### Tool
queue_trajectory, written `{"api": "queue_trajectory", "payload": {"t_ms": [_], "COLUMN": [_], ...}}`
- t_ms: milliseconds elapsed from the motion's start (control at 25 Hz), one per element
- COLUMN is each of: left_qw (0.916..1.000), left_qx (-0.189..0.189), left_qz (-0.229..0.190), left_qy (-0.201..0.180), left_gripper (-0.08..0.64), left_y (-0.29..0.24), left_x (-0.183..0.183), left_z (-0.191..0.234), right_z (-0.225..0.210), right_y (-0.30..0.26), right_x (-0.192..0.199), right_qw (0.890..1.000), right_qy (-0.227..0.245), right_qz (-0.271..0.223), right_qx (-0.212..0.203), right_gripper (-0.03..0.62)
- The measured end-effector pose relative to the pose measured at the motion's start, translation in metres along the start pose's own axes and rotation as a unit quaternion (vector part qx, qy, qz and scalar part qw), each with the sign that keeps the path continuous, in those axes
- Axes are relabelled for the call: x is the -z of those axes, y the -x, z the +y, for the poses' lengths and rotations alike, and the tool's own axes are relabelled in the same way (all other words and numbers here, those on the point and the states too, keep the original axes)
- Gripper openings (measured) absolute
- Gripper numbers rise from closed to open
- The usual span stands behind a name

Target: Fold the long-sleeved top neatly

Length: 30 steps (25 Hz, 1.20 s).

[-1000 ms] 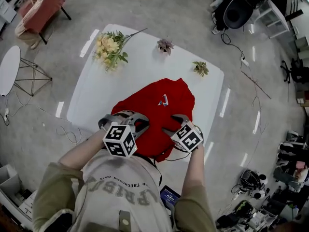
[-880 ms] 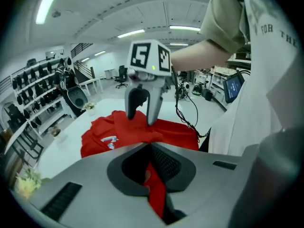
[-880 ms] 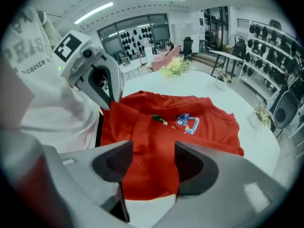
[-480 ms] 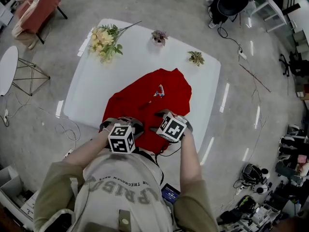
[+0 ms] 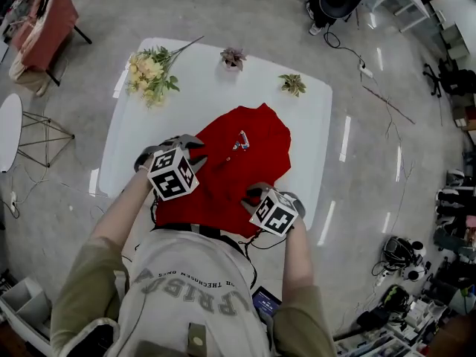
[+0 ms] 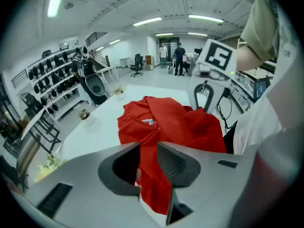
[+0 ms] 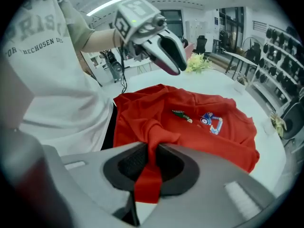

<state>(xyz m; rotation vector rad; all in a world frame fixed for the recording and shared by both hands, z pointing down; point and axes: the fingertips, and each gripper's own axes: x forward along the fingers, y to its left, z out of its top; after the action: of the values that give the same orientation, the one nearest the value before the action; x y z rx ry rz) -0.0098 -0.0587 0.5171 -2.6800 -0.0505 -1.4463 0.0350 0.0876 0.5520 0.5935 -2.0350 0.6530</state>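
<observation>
Left gripper (image 6: 148, 148): jaws a little apart and just been opening. A fold of the red long-sleeved top (image 6: 175, 122) hangs in the gap between them, and the pads are not seen to press it. In the head view this gripper (image 5: 181, 141) stands at the top's left edge.

Right gripper (image 7: 153, 151): jaws just been closing and now pinched on a gathered strip of the top (image 7: 199, 127), which runs down through the pads and out below. In the head view it (image 5: 256, 194) sits at the top's near right edge.

The top (image 5: 238, 162) lies rumpled, its printed emblem (image 5: 240, 140) facing up, on a white table (image 5: 141, 125). Its near edge reaches the person's side of the table.

A bunch of yellow flowers (image 5: 152, 69) lies well beyond the top's far left. Two small plants (image 5: 233, 56) (image 5: 292, 84) stand beyond its far edge, apart from it.
</observation>
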Motion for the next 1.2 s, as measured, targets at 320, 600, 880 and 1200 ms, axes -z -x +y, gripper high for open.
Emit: {"api": "queue_trajectory", "payload": {"t_ms": [320, 600, 880, 1200], "left_qw": [0.993, 0.9973, 0.9971, 0.9951], "left_qx": [0.076, 0.049, -0.063, -0.05], "left_qz": [0.068, 0.036, 0.023, 0.076], "left_qy": [-0.059, -0.042, 0.036, 0.038], "left_gripper": [0.222, 0.031, 0.029, 0.034], "left_y": [-0.078, -0.08, -0.045, -0.072], "left_x": [0.005, 0.008, 0.017, 0.047], "left_z": [0.012, 0.048, 0.132, 0.125], "right_z": [0.024, 0.034, 0.052, 0.069], "right_y": [-0.003, -0.021, -0.028, -0.036], "right_x": [0.017, 0.025, 0.037, 0.041], "right_qw": [0.996, 0.977, 0.932, 0.899], "right_qy": [-0.075, -0.187, -0.313, -0.392], "right_qz": [0.01, -0.009, -0.044, -0.068], "right_qx": [0.043, 0.098, 0.178, 0.183], "right_gripper": [0.06, 0.06, 0.06, 0.293]}}
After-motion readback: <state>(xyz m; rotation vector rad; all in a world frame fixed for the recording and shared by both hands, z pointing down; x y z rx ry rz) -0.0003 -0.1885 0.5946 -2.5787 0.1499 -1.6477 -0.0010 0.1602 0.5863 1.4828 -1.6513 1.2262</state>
